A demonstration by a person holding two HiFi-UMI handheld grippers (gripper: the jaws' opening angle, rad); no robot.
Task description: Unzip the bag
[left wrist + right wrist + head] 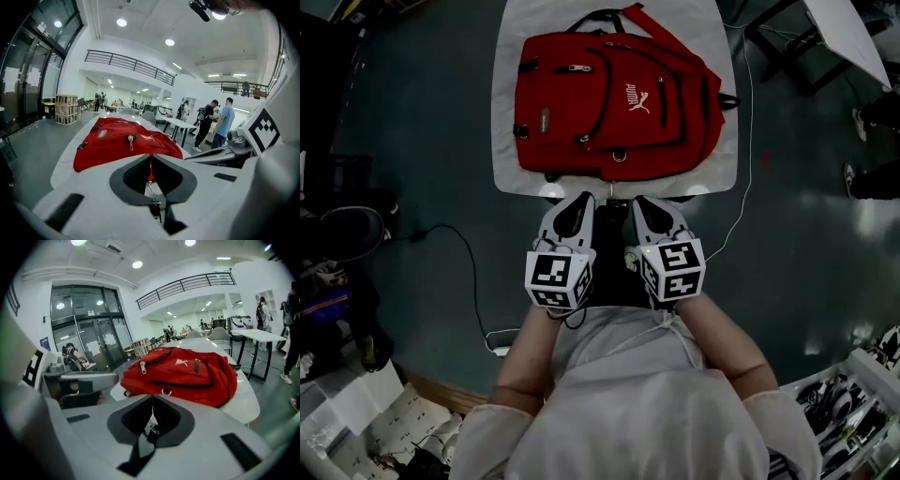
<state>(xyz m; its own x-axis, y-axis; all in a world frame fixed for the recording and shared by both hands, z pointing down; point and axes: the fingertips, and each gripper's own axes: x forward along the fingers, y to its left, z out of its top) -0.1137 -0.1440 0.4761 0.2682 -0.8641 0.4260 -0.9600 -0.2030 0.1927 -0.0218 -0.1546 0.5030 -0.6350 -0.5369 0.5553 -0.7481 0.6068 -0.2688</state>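
Bag (614,98) lay flat on bench (504,141), at 12 o'clock from both grippers. Left gripper (580,201) and right gripper (643,202): fingers pressed together, holding nothing, short of the bag. Risks: small zip pull (578,68) slipping free; unpinned bag dragging along when pulled.

Red backpack (187,373) lying flat on a white table (246,406). Right gripper (152,397) sits just in front of the backpack, jaws pressed together with nothing in them, and the left gripper (79,380) is off to the backpack's left
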